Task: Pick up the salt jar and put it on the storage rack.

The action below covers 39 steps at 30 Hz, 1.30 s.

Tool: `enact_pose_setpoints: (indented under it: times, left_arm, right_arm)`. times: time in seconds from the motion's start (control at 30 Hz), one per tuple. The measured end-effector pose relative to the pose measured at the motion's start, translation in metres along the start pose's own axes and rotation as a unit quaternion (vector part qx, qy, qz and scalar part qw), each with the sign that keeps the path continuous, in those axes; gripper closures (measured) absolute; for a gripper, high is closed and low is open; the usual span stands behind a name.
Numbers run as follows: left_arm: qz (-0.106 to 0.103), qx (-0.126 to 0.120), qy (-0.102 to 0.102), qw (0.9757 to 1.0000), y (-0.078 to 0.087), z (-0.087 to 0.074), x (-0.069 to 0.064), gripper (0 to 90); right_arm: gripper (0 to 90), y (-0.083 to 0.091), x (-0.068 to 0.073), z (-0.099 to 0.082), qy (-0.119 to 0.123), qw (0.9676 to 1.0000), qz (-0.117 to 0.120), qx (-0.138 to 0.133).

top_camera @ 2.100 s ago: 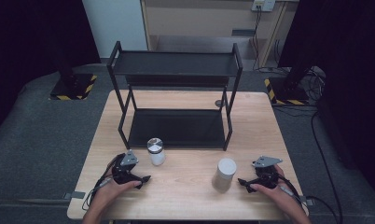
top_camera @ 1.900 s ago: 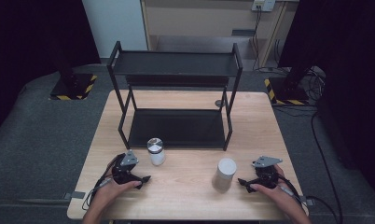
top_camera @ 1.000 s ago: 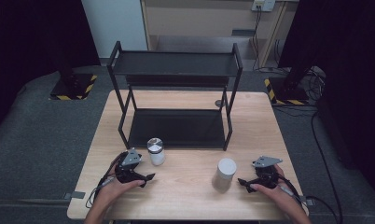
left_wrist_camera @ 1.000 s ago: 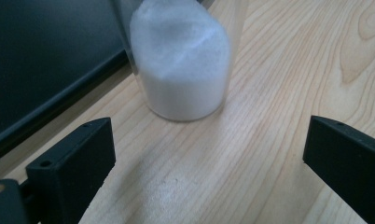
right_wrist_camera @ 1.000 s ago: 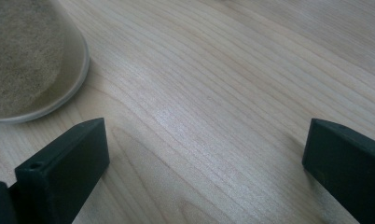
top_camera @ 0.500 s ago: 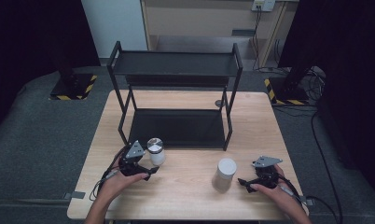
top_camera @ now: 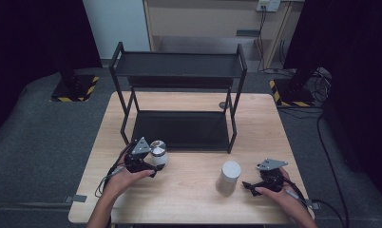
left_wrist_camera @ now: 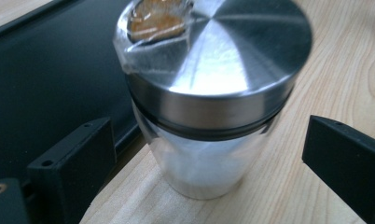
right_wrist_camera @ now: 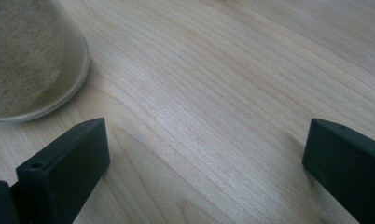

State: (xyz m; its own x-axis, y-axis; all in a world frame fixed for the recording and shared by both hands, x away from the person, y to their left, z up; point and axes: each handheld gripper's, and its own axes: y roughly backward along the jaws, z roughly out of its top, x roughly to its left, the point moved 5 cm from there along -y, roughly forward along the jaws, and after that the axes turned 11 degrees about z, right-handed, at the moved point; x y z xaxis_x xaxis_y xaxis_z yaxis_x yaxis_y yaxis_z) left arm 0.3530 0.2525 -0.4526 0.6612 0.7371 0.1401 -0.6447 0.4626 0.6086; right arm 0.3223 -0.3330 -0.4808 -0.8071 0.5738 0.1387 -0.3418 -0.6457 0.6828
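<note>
L gripper (top_camera: 153, 164) sits nearest the table's front edge, jaws spread wide w/ the steel-lidded jar (left_wrist_camera: 209, 98) between them, nothing clamped yet. Jar stands upright on the wooden table (top_camera: 189, 199), just in front of the black rack (top_camera: 179, 95). To do it well, I'd say: centre the jar between the pads, close on the glass body below the lid, keep it level. R gripper (top_camera: 248, 186) rests released beside the white canister (top_camera: 229, 176). Count: 2 grippers, 1 jar, 1 canister, 1 rack w/ 2 shelves.

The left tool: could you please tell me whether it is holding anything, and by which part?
Nothing is held. The left tool stands open, its jaws either side of the clear steel-lidded jar, apart from its glass.
</note>
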Motion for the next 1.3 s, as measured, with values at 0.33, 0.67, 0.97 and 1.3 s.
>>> enact_pose_setpoints:
  times: [0.33,0.67,0.97,1.3]
  left_arm:
    - [-0.005,-0.019,0.006,0.9998,-0.008,-0.006,-0.002,5.1]
    - [-0.003,-0.029,0.008,0.9995,-0.014,-0.01,-0.002,12.3]
    - [-0.007,-0.047,0.012,0.9988,-0.018,-0.016,-0.001,24.9]
    - [-0.01,-0.054,0.016,0.9984,-0.017,-0.019,0.002,29.4]
  right_arm:
    - [1.4,0.0,0.0,0.0,0.0,1.0,0.0,0.0]
    - [1.4,0.0,0.0,0.0,0.0,1.0,0.0,0.0]
    - [1.4,0.0,0.0,0.0,0.0,1.0,0.0,0.0]
    - [1.4,0.0,0.0,0.0,0.0,1.0,0.0,0.0]
